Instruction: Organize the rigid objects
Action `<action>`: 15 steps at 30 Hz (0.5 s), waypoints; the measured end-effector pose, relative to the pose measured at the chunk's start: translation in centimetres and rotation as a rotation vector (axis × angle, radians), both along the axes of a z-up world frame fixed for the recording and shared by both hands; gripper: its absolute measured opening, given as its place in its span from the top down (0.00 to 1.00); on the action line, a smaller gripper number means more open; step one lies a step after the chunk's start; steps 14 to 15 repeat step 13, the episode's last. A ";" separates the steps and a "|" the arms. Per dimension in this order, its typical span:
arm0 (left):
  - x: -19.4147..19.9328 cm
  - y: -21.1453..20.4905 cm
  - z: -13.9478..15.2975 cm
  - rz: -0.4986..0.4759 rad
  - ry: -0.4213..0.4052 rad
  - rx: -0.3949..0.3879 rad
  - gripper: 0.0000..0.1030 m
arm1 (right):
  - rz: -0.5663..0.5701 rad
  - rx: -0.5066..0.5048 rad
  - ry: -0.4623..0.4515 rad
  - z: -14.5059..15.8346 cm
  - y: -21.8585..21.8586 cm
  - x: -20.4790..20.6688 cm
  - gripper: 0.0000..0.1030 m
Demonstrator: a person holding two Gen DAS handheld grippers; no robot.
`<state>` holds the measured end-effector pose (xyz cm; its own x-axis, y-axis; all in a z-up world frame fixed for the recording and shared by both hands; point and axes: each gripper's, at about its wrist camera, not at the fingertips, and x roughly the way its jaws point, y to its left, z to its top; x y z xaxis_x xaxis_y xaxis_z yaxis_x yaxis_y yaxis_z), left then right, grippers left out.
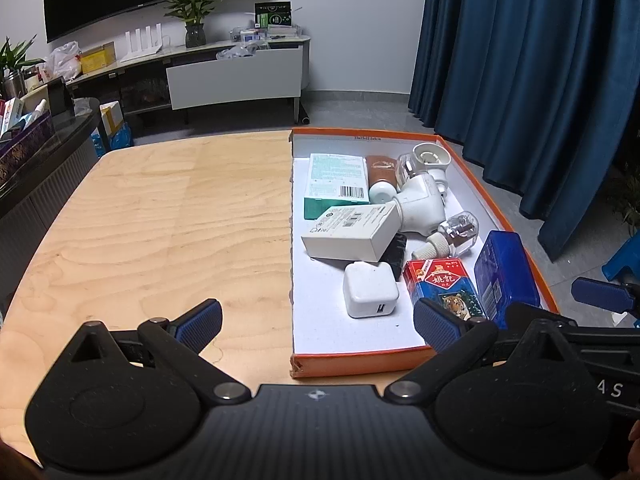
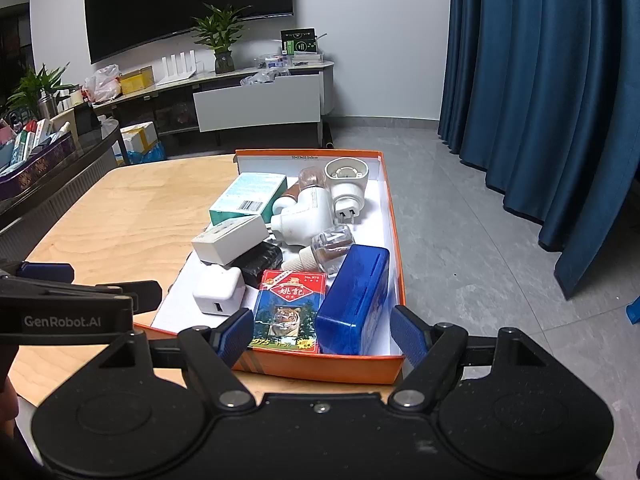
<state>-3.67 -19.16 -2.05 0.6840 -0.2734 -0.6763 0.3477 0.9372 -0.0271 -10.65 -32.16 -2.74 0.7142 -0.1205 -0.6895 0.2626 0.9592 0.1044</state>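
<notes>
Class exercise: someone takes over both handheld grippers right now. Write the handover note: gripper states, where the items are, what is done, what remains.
Left gripper: open, empty, at the near edge of the orange box.
Right gripper: open, empty, at the box's near end.
Items: all jumbled in the box, including white charger, card pack, blue case, white carton.
Done: nothing visibly sorted; wooden table holds only the box.
Left: all the organizing.

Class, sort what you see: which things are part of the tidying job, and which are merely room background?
Job:
orange box
white charger
card pack
blue case
white carton
teal carton
clear bottle
left gripper, right gripper, both open

Background:
television
potted plant
blue curtain
</notes>
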 end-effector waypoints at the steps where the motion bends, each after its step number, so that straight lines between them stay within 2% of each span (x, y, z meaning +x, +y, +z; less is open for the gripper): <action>1: 0.0 0.0 0.0 0.001 0.002 0.001 0.00 | 0.000 -0.001 0.001 0.0 0.0 0.0 0.14; 15: 0.0 -0.3 -0.3 -0.018 0.028 0.010 0.00 | -0.011 -0.010 0.010 -0.2 -0.2 0.0 0.14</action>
